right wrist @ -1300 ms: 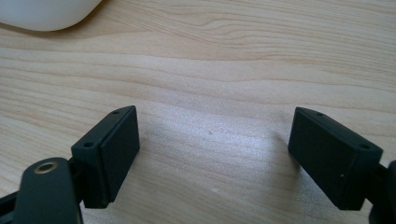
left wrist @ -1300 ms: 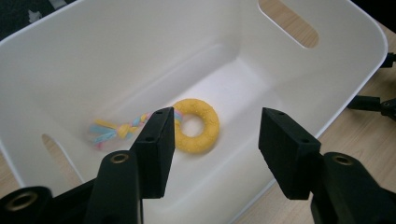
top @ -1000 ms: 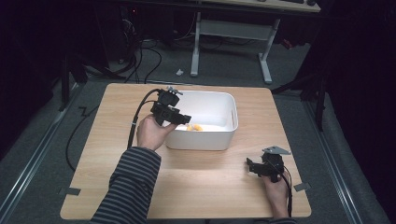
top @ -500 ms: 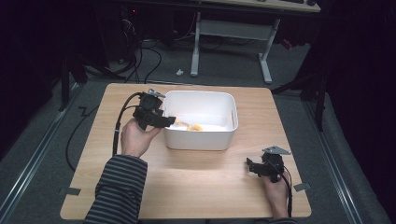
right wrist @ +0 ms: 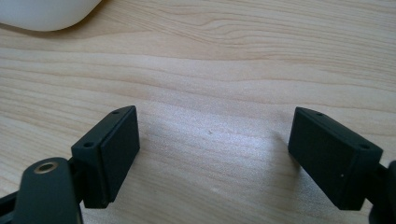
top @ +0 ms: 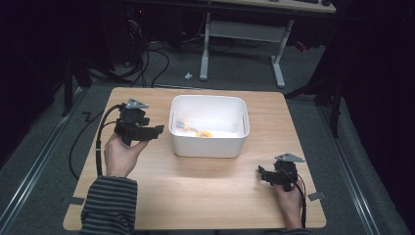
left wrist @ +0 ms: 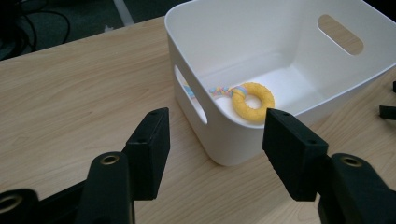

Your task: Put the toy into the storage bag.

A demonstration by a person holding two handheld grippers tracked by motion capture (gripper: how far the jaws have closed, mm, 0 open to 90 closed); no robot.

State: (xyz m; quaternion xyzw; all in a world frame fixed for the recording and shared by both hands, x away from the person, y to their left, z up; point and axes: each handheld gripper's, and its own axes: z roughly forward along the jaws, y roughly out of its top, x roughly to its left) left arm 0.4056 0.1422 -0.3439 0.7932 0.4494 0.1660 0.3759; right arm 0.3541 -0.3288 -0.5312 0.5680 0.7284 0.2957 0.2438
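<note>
Spreading across most of the high view, the wooden table (top: 205, 196) carries everything, with a dark floor around it. A white bin (top: 209, 142) with cut-out handles stands a little back of the table's middle, nearer the far edge than the near one. Inside it, on the floor of the bin, lies a yellow ring toy (left wrist: 252, 101) tied to a pastel braided rope (left wrist: 223, 90); the ring rests against the wall closest to the left gripper's camera, and the rope runs away from it toward the handle slot on that side.

A striped sleeve (top: 108, 204) comes in over the table's near left corner. The left gripper (top: 155, 131) hangs above the table just beside the bin's left wall, apart from it, pointing toward the bin. Its jaws stand apart with nothing between them, and they have just been opening a little wider.

The right gripper (top: 260, 174) sits low near the table's near right corner, well apart from the bin. Its jaws are wide apart, with bare wood between them.
</note>
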